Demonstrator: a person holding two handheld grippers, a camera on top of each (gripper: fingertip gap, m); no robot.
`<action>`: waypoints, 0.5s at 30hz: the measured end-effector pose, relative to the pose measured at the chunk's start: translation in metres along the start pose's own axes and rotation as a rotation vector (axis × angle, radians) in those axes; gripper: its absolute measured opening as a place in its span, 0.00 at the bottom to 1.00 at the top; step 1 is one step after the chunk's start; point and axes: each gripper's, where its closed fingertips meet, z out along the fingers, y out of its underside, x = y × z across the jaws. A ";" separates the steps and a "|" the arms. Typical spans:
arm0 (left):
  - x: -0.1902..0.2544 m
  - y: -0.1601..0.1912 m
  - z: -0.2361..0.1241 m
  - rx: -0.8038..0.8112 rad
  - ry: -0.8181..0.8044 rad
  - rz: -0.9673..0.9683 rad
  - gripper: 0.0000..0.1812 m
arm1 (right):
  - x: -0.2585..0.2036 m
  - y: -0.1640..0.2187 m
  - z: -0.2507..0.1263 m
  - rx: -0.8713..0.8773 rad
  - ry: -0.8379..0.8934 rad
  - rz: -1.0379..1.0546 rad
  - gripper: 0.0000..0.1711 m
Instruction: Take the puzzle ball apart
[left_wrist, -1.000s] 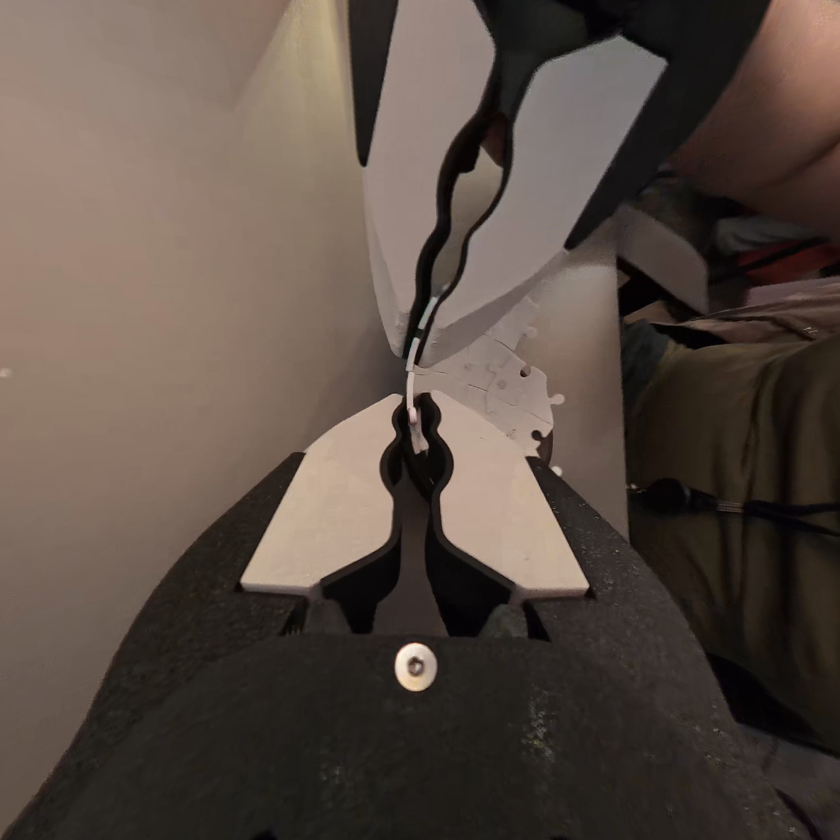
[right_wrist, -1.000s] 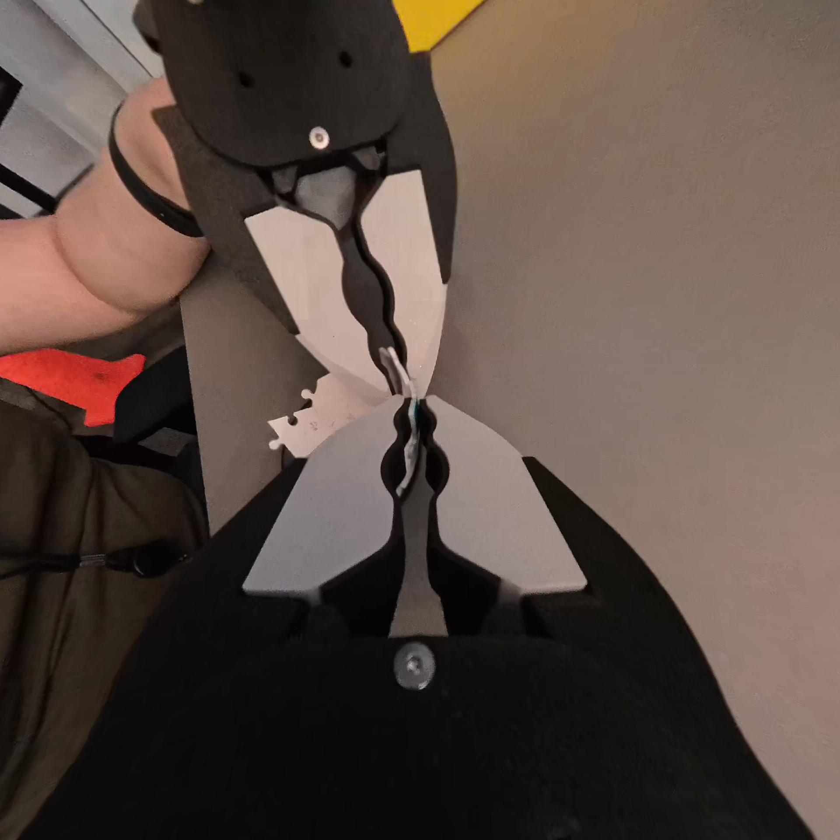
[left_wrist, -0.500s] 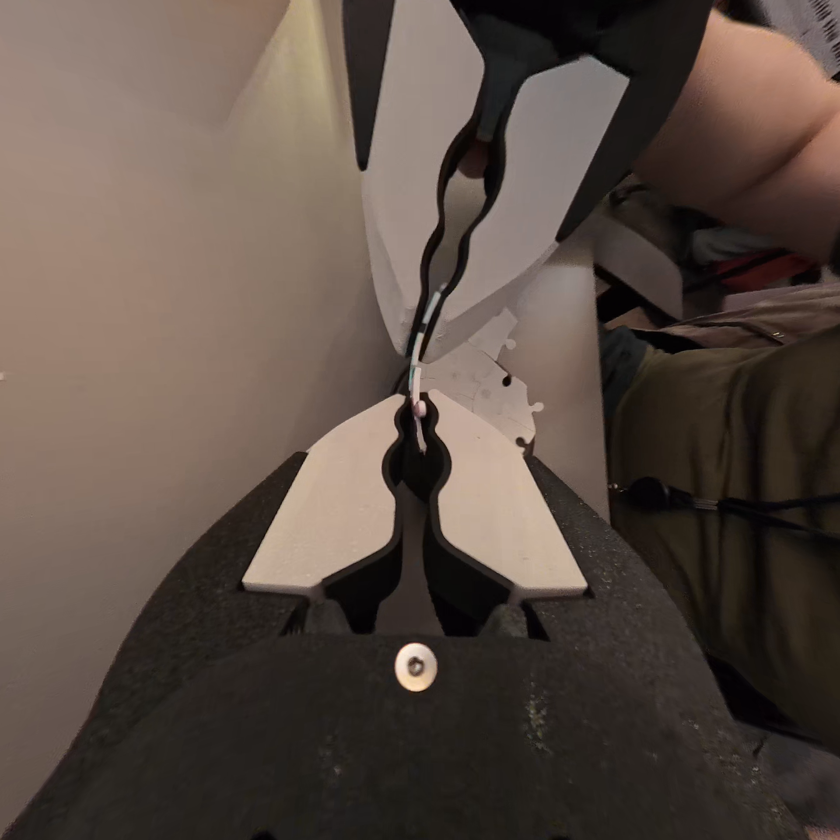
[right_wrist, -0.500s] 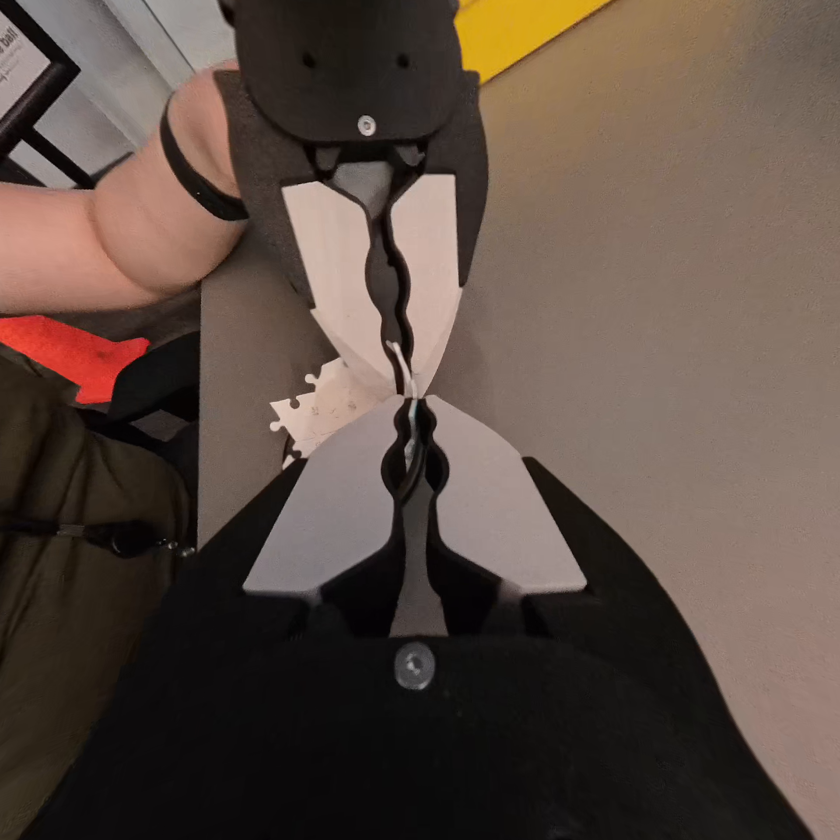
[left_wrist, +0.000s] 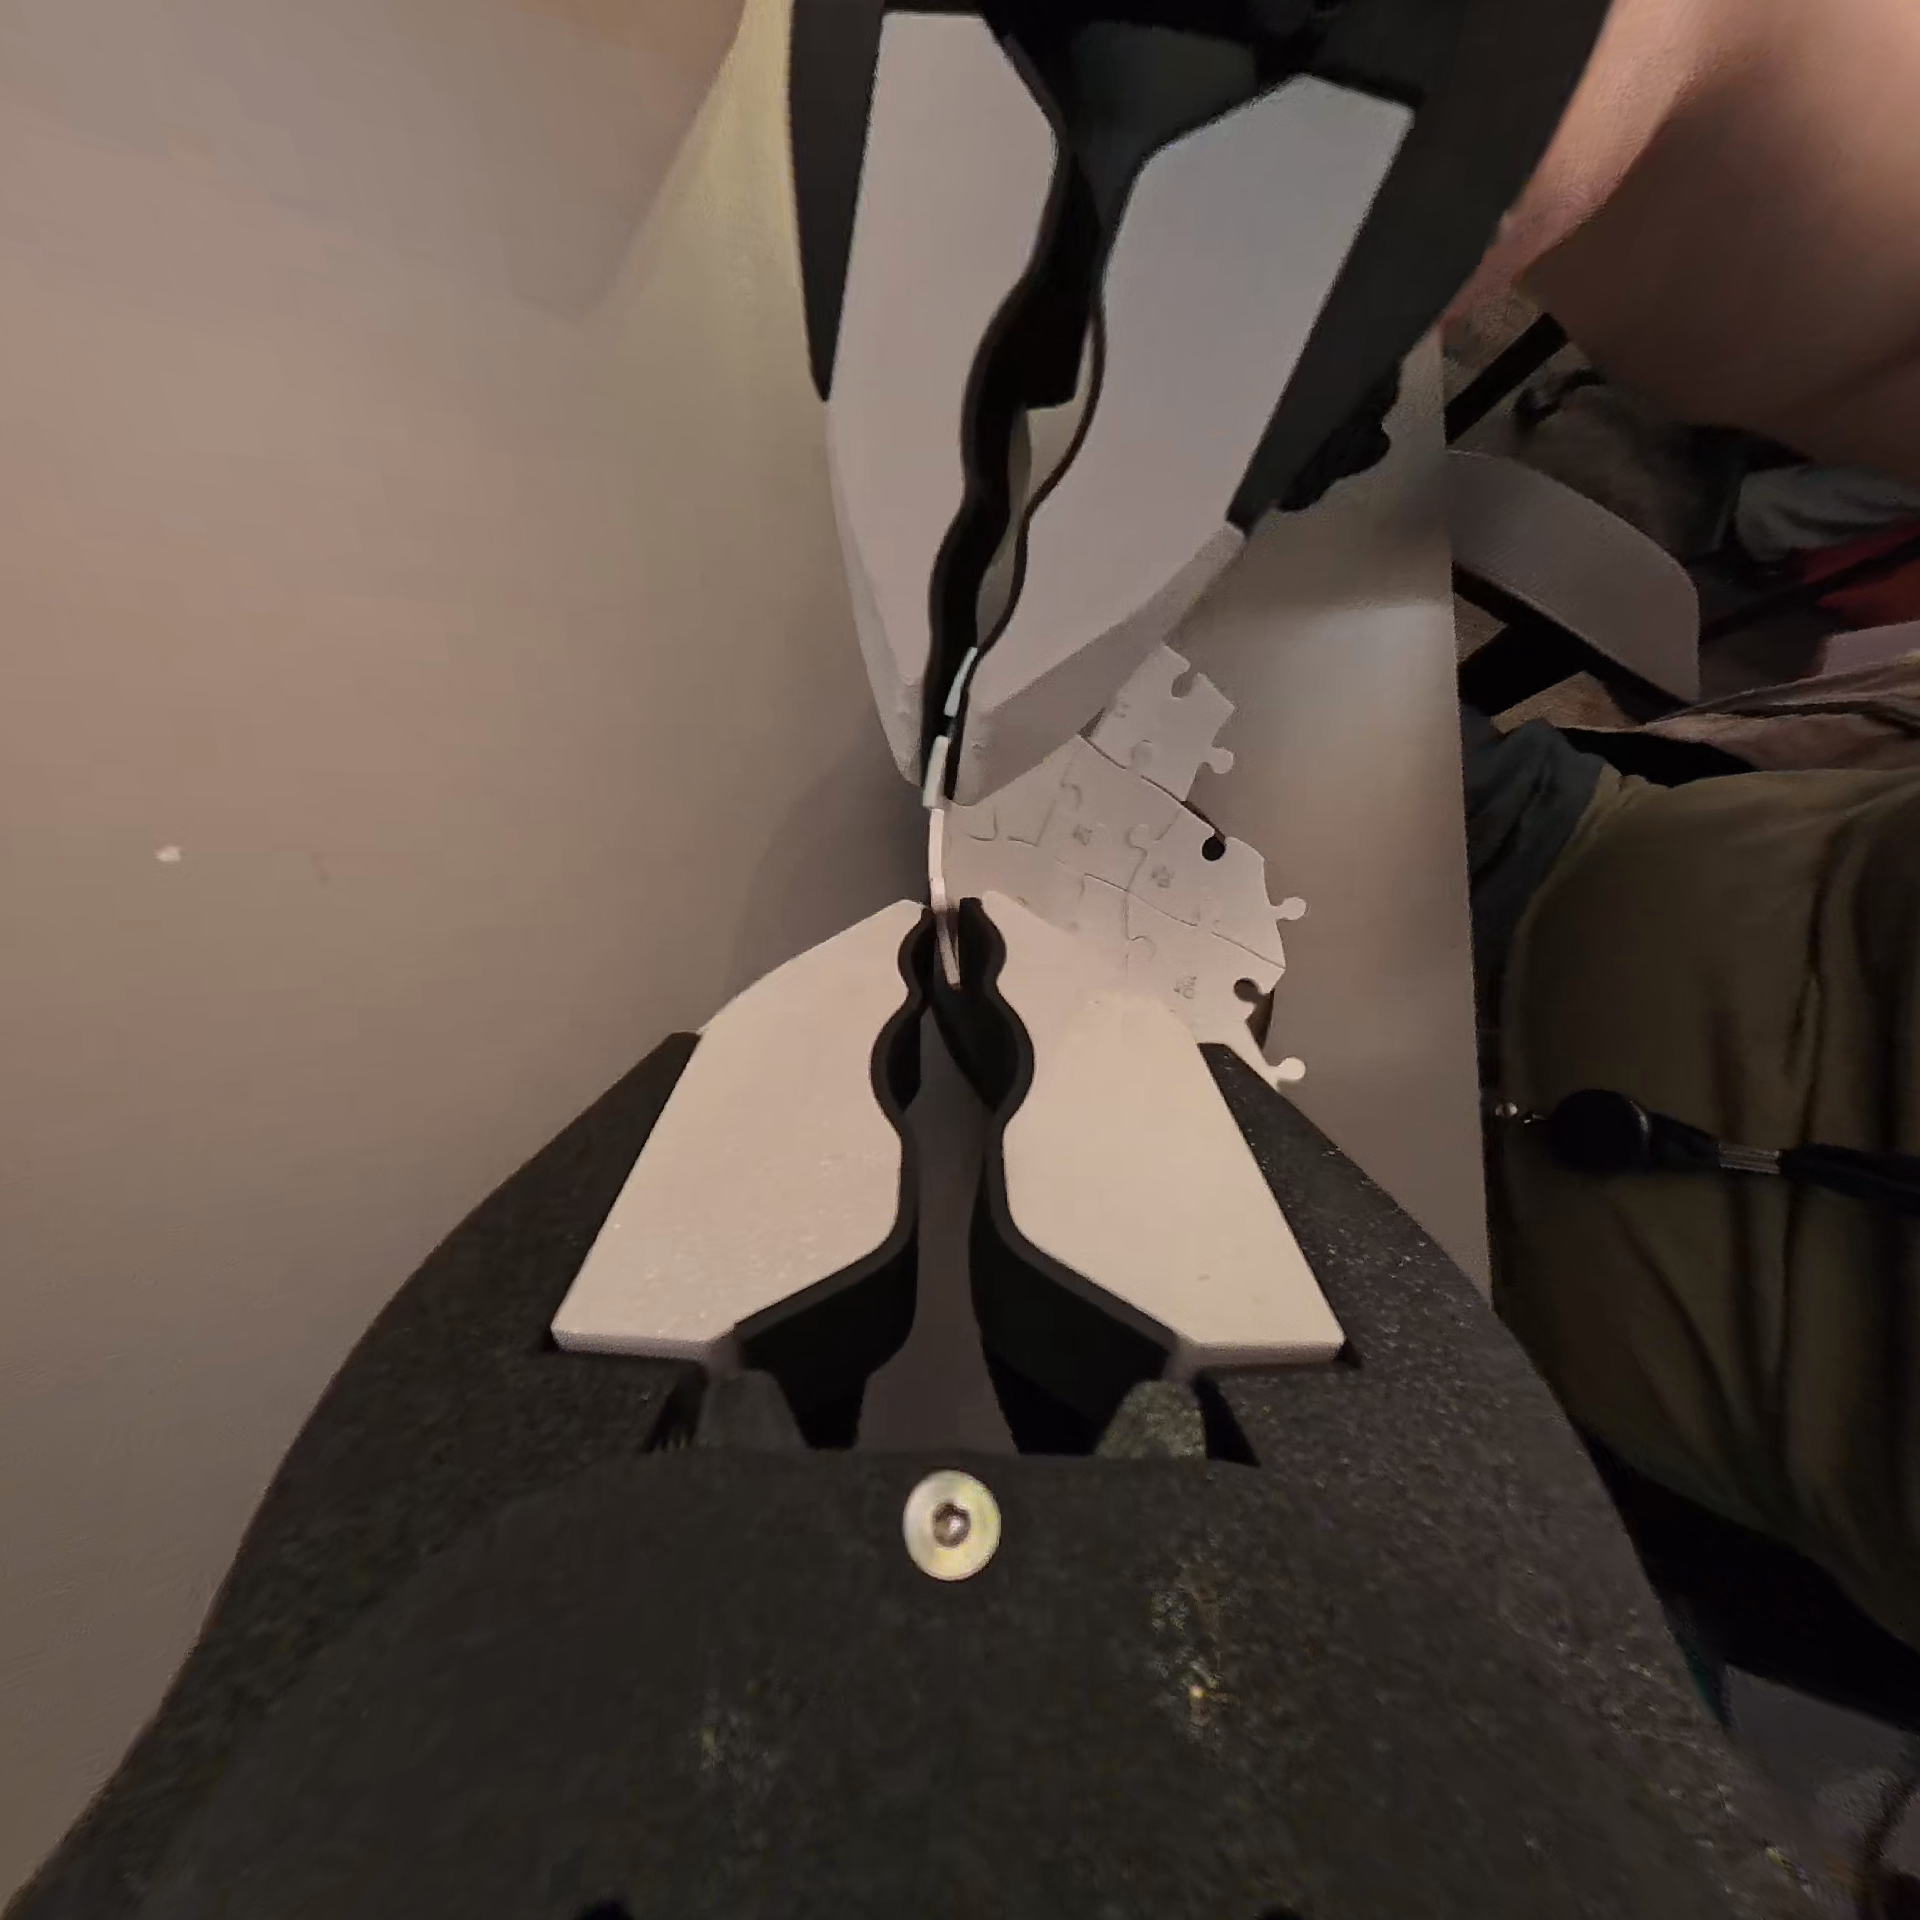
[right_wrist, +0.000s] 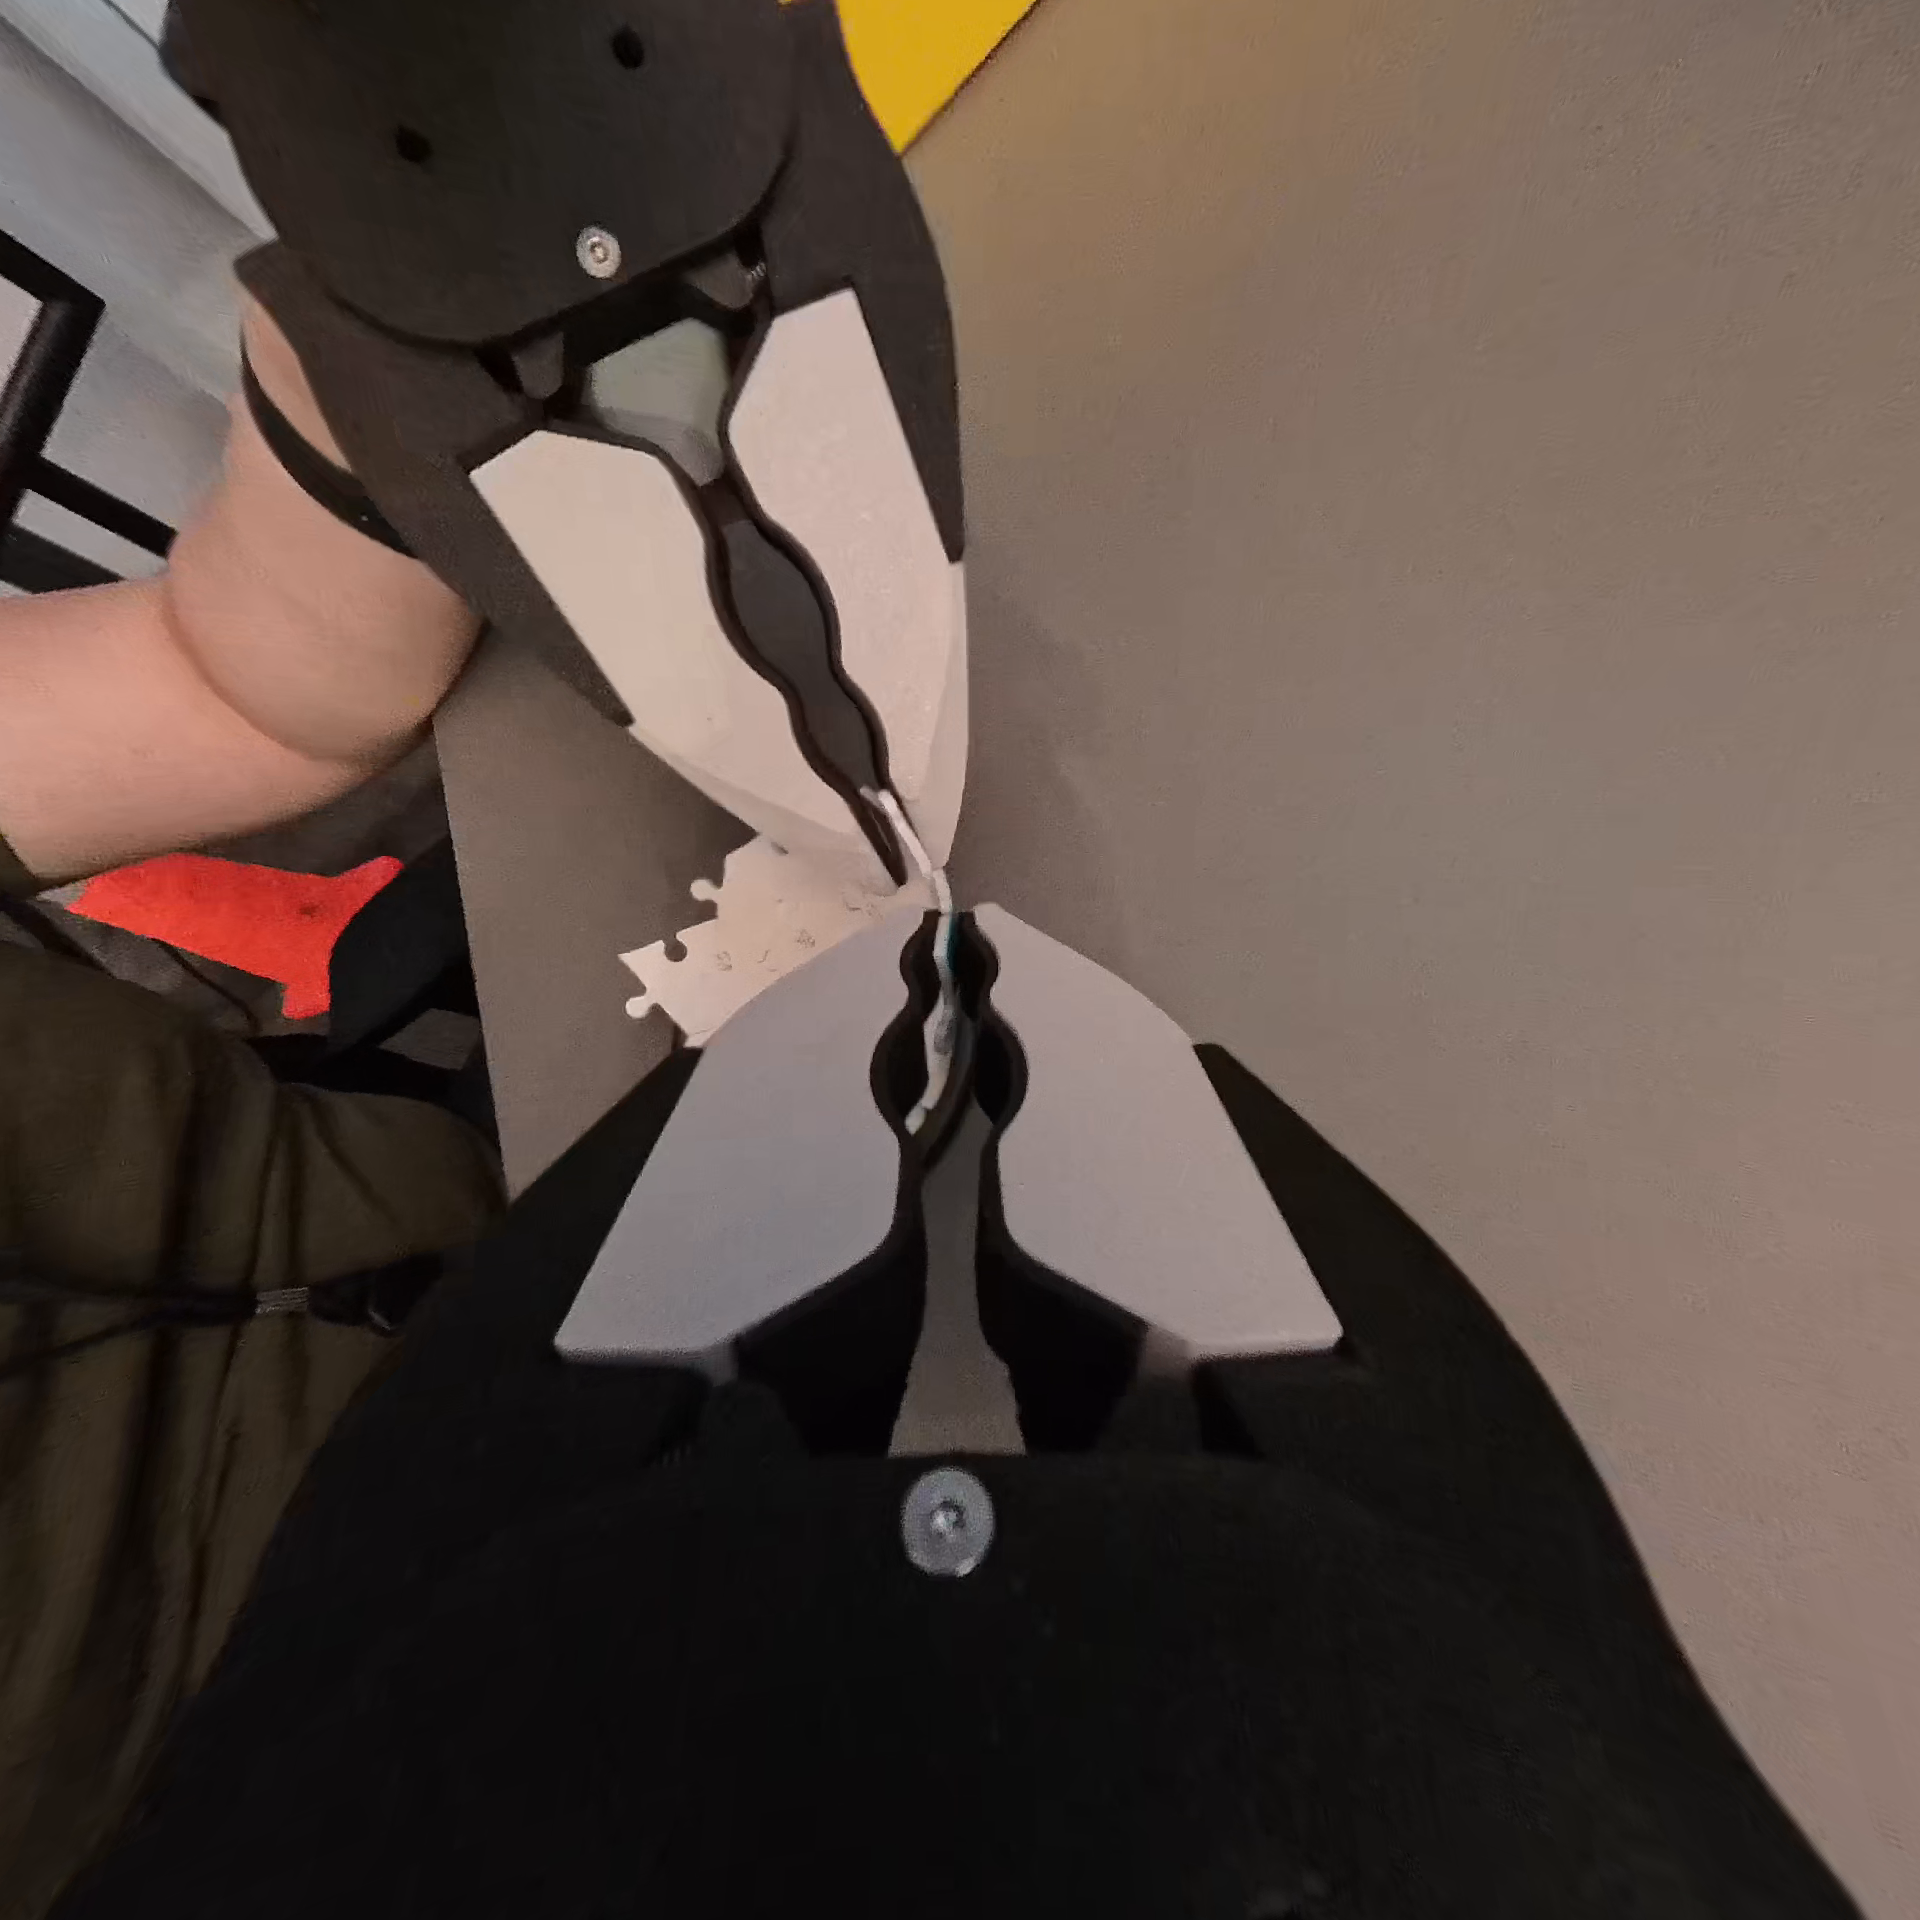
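A curved white section of the puzzle ball (left_wrist: 1153, 873), several joined pieces, hangs between my two grippers above the grey table (left_wrist: 416, 623). My left gripper (left_wrist: 945, 920) is shut on the lower edge of a thin piece seen edge-on. The right gripper (left_wrist: 940, 774) reaches in from above, tip to tip with the left one, and is shut on the same strip. In the right wrist view my right gripper (right_wrist: 948, 920) is shut on the strip, and the left gripper (right_wrist: 902, 857) meets it from above. The white section (right_wrist: 748, 940) sticks out to the left there.
The table's edge runs close beside the grippers. Past it is a person's olive garment (left_wrist: 1714, 1039) with a black cord toggle (left_wrist: 1600, 1132). Forearms (right_wrist: 208, 707) hold the grippers. A red object (right_wrist: 229, 914) and a yellow strip (right_wrist: 925, 62) lie beyond. My left and right fingertips are right by each other.
The grippers have tilted relative to each other while both stay shut on the strip. The white section has swung further out to the side, so more of its pieces show.
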 end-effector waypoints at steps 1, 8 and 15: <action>0.001 0.000 0.000 -0.005 -0.005 0.023 0.02 | -0.001 0.001 0.000 -0.010 -0.020 0.025 0.02; 0.007 -0.002 -0.001 0.011 0.004 0.100 0.02 | 0.007 0.003 -0.002 -0.062 -0.062 0.166 0.02; 0.012 -0.013 -0.013 0.092 0.074 0.016 0.01 | 0.007 -0.009 -0.015 0.042 -0.130 0.130 0.02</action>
